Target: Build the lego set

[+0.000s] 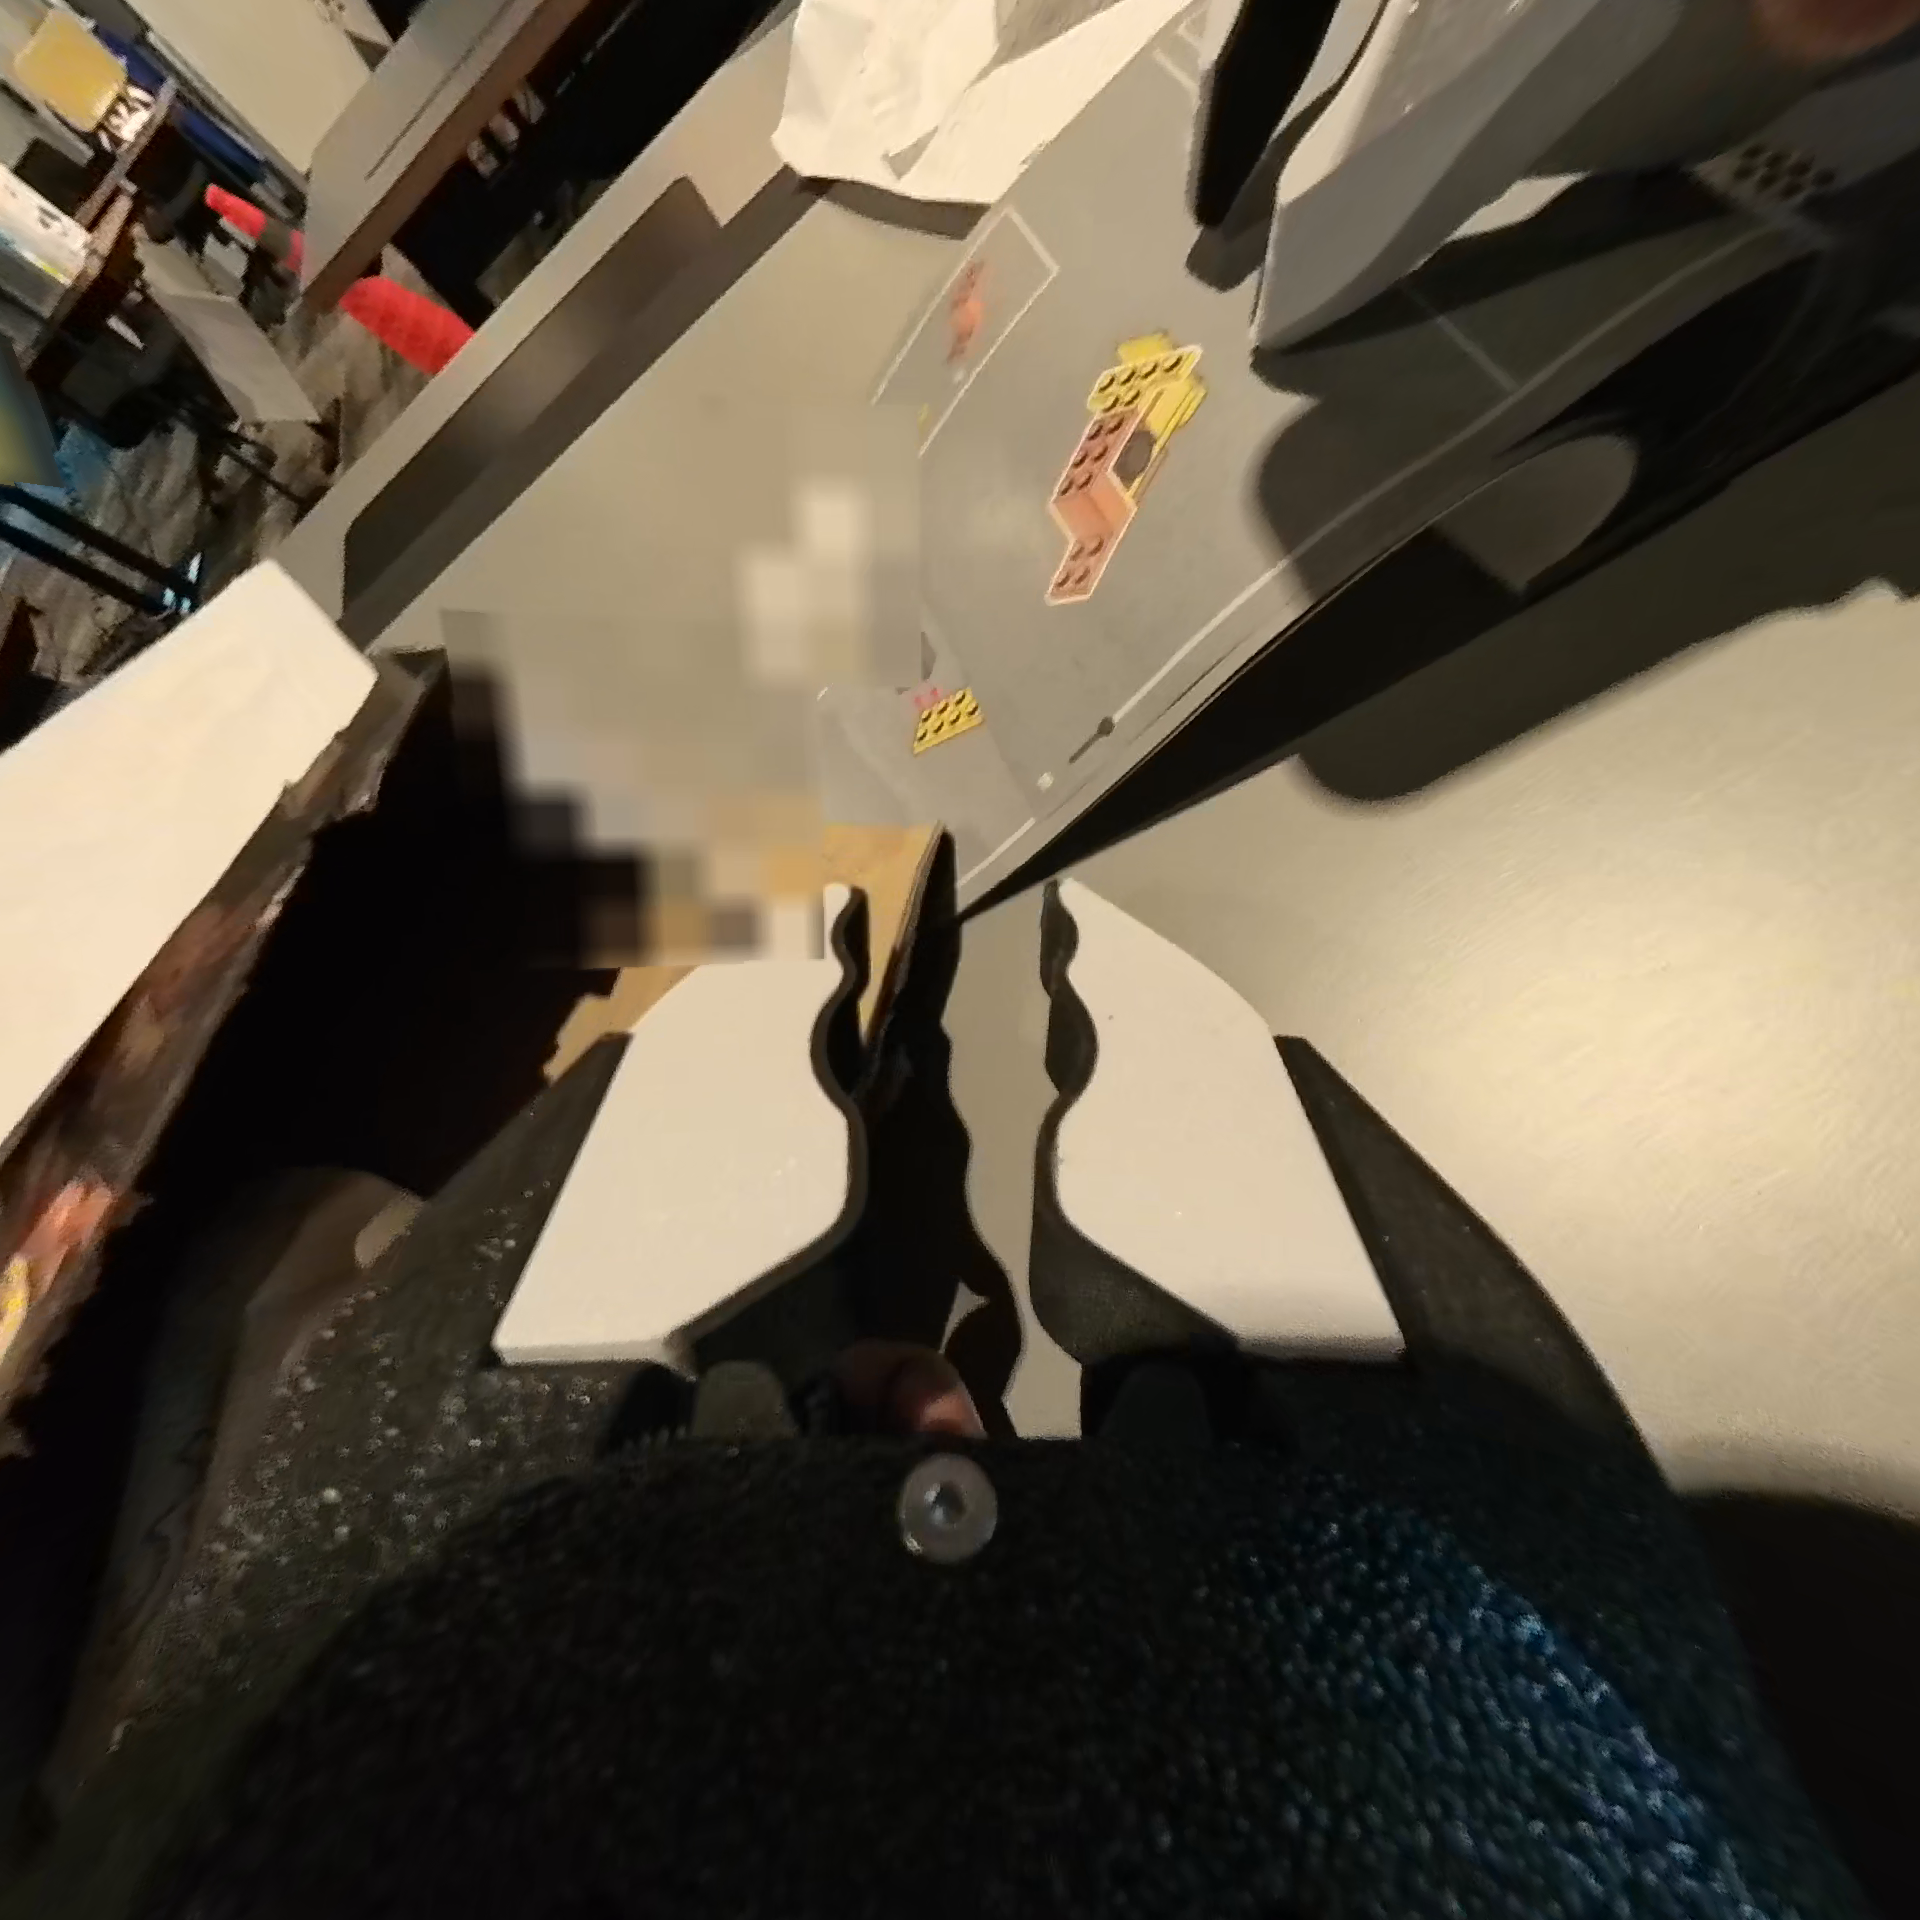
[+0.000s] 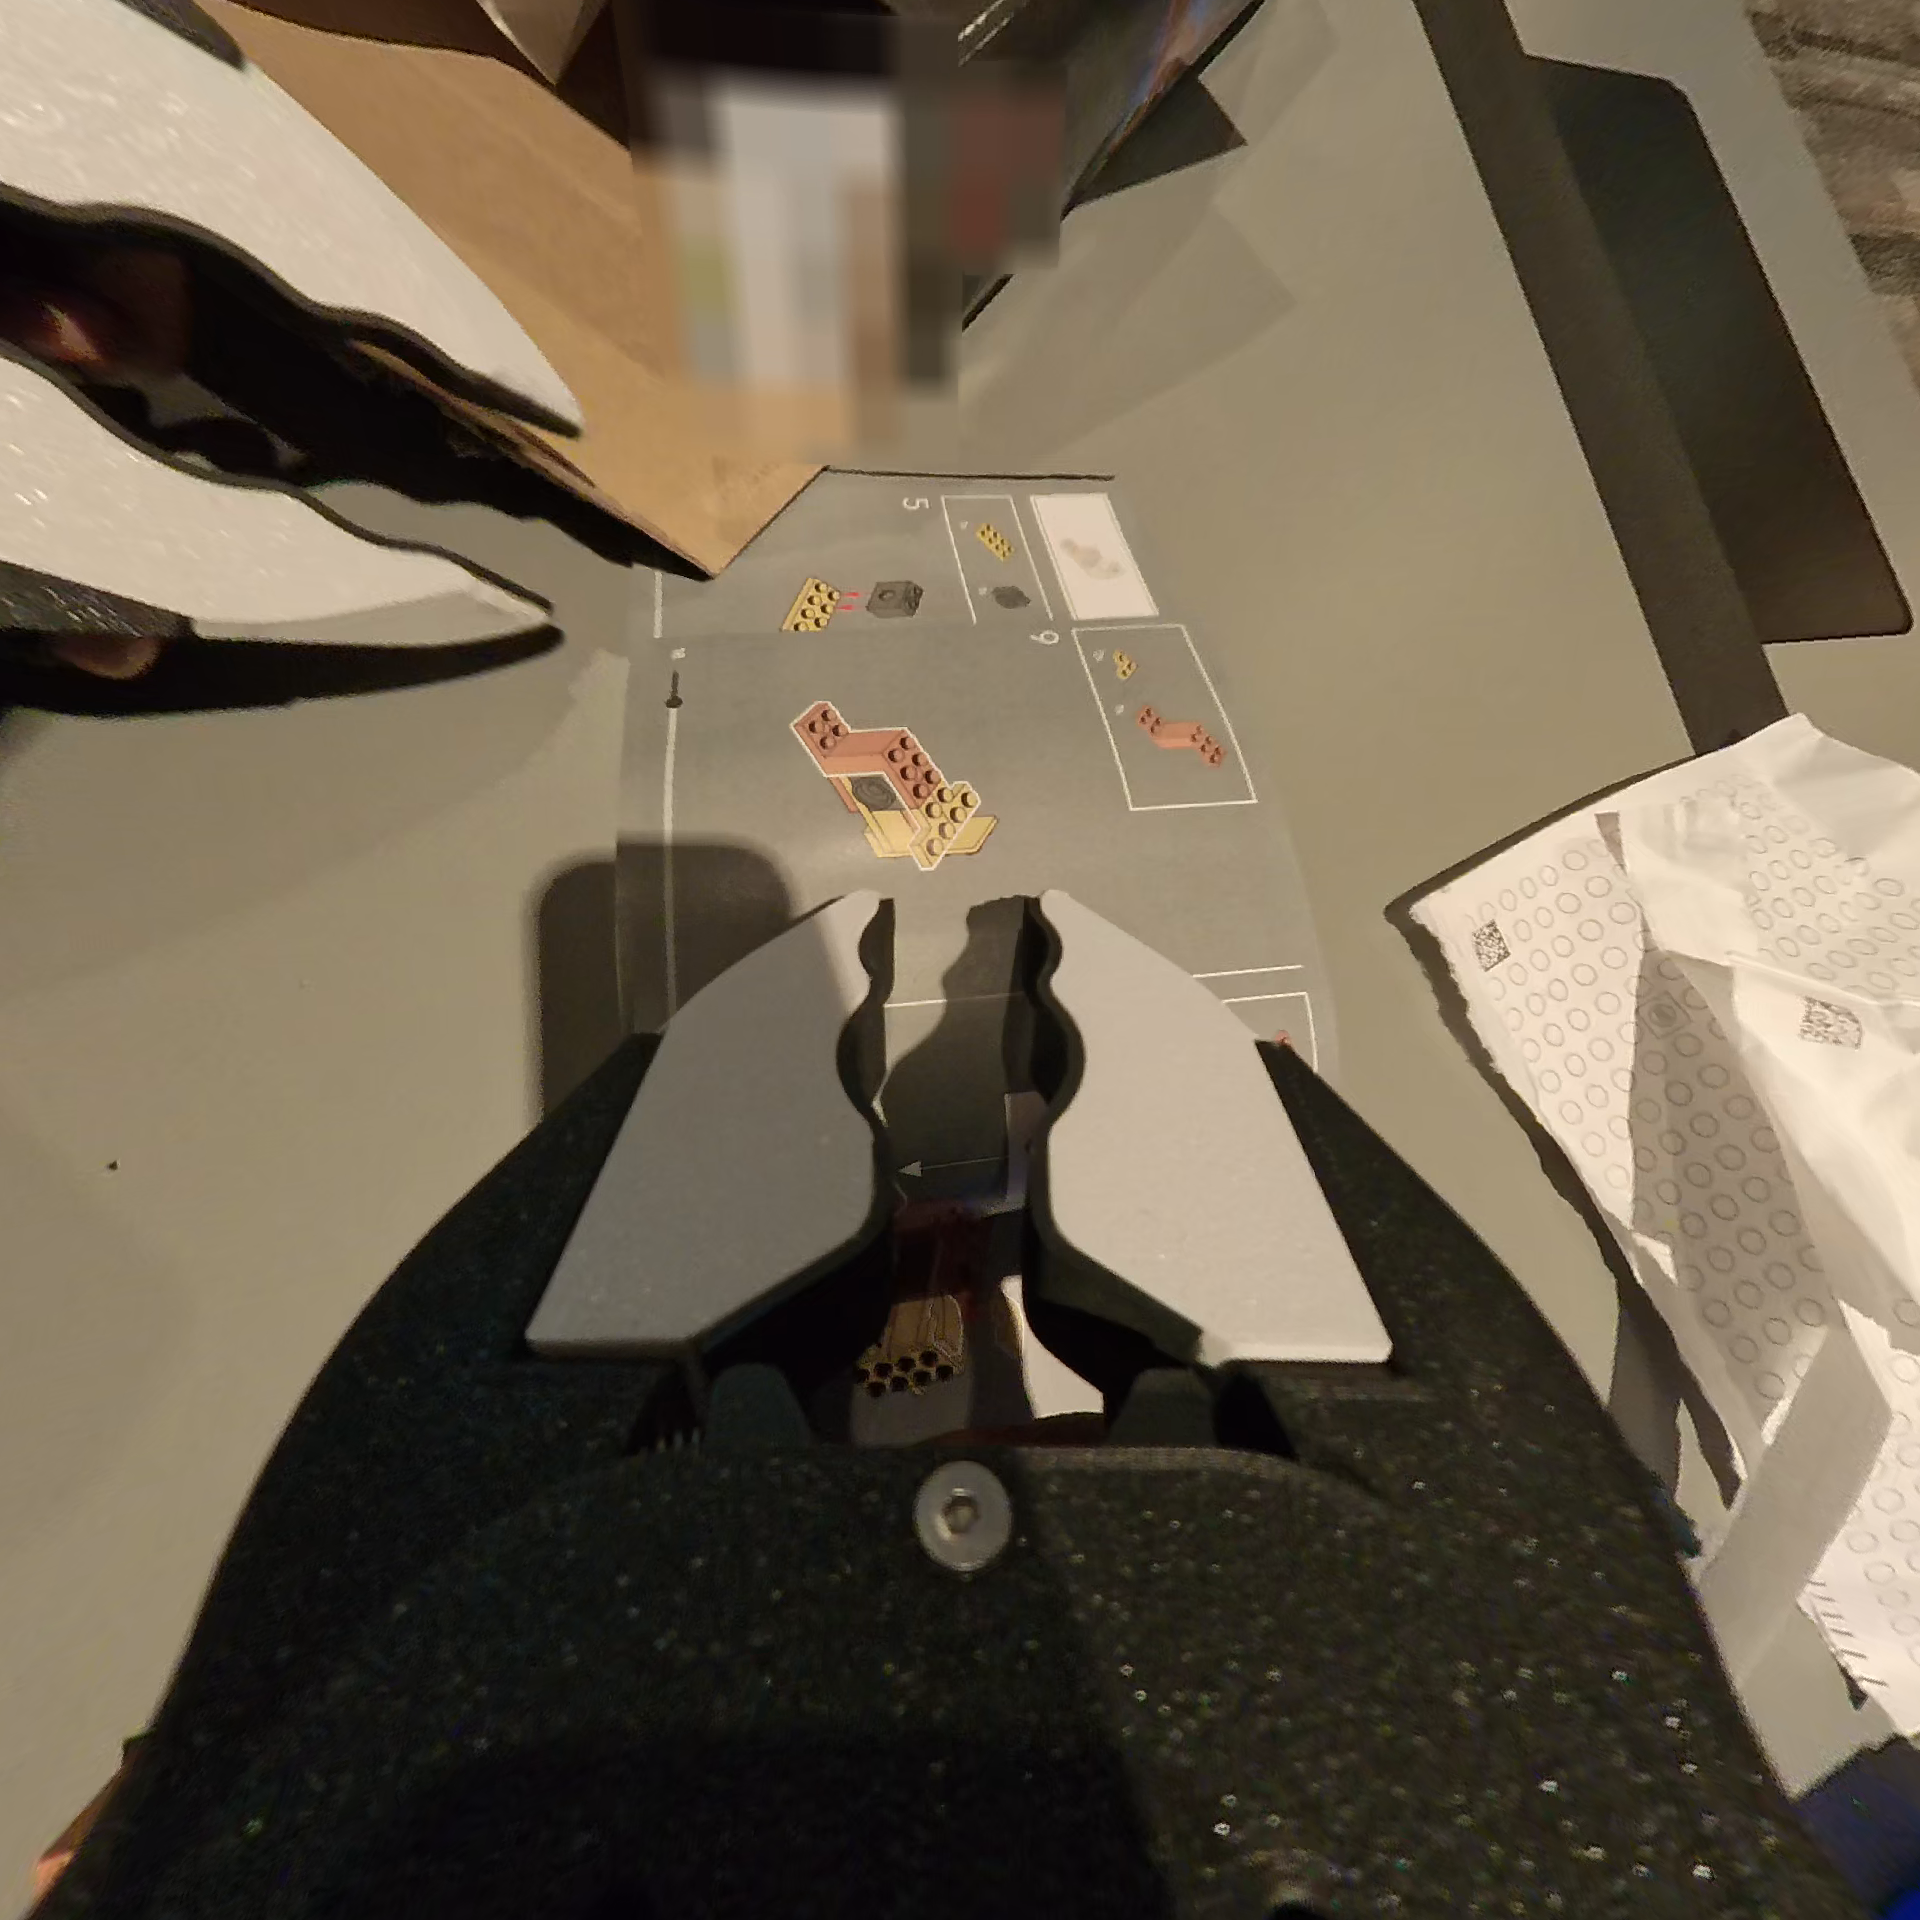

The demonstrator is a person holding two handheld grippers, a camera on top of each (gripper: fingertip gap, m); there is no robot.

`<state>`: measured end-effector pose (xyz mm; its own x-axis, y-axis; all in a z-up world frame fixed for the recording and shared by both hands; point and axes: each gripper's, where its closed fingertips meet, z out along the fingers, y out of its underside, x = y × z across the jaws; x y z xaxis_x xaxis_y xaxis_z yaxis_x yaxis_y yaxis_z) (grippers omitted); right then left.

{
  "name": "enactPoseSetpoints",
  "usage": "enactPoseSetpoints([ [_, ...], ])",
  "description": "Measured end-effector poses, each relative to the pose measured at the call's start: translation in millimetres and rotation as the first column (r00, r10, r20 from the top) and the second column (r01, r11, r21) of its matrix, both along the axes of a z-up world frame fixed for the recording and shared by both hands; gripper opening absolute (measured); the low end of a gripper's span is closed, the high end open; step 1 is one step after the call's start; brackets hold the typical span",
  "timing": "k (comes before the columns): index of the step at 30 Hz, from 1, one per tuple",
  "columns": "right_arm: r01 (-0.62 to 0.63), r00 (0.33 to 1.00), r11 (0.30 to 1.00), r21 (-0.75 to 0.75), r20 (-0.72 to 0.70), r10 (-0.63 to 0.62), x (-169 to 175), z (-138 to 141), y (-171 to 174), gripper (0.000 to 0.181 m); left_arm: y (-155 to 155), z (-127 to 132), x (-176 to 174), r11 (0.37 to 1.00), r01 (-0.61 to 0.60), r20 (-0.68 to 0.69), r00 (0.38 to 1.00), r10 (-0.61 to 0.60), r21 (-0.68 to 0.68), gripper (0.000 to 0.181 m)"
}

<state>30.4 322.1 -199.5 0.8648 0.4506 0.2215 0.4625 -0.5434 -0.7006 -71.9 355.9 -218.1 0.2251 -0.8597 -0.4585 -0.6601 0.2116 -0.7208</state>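
Nearby, torn white bags (image 2: 1704, 1143), cardboard box (image 2: 582, 343), contents unseen, open booklet (image 2: 935, 748)

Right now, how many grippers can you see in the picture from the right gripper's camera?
2. The right gripper, grey-fingered on a black body, sits at the bottom centre above the grey instruction booklet. The left gripper pokes in from the upper left, by the brown cardboard box.

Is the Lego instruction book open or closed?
Open. The instruction booklet lies spread flat on the grey table, showing printed building-step pictures. The right gripper hovers over the page, jaws apart.
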Motion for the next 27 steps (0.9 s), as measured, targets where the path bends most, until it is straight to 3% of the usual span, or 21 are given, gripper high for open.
enactPoseSetpoints([
  [10, -0.024, 1.000, 0.999, -0.023, -0.002, 0.024, -8.6, -3.1, 5.0, 0.022, 17.0, -2.9, -29.6, 0.995, -0.088, -0.021, 0.996, 0.087, -0.044, 0.030],
  [14, -0.022, 1.000, 0.999, -0.027, 0.001, 0.022, -9.8, -3.7, 7.5, 0.022, 20.7, -9.8, -32.6, 0.997, -0.070, -0.125, 0.990, 0.071, 0.011, 0.009],
  [17, -0.020, 1.000, 0.999, -0.036, 0.004, 0.020, -10.3, -5.6, 10.0, 0.022, 20.0, -11.5, -31.1, 0.998, -0.056, -0.159, 0.985, 0.061, 0.038, 0.004],
  [27, -0.009, 1.000, 0.999, -0.053, 0.005, 0.009, -13.1, -10.2, 17.2, 0.022, 20.8, 1.3, -29.5, 0.998, -0.052, -0.095, 0.994, 0.056, 0.047, 0.003],
])
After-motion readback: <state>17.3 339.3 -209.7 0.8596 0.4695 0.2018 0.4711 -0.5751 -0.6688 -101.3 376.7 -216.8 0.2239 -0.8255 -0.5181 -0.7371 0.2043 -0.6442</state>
